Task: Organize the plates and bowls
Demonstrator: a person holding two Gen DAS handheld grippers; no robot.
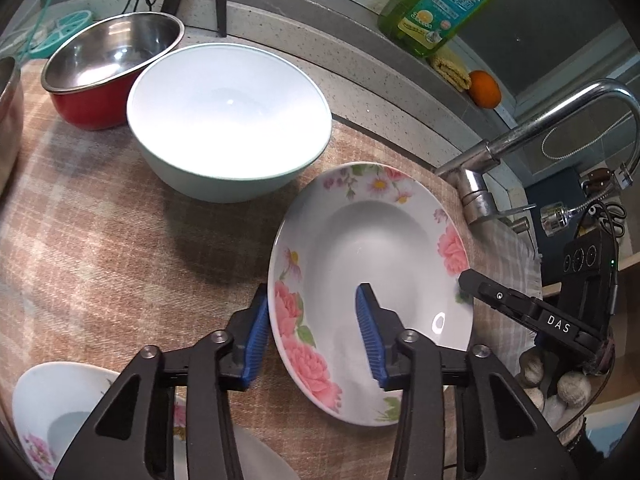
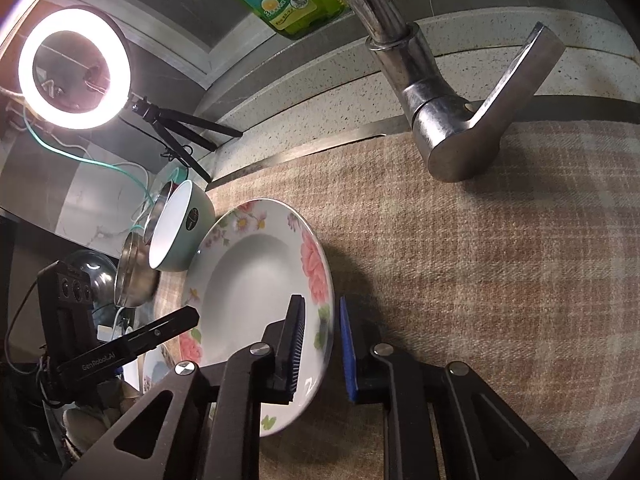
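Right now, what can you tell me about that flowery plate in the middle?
The floral plate is a deep, glossy white dish, ceramic by its look, with pink roses and small daisies printed round its broad rim and a plain, empty well. It sits upright on the checked cloth, just in front of the pale green bowl. The left gripper straddles its near-left rim, and the right gripper straddles the opposite rim; whether any pad touches yet is unclear.

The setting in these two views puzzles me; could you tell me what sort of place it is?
Most likely a home kitchen counter beside a sink: a metal faucet, a dish soap bottle on the ledge, and bowls.
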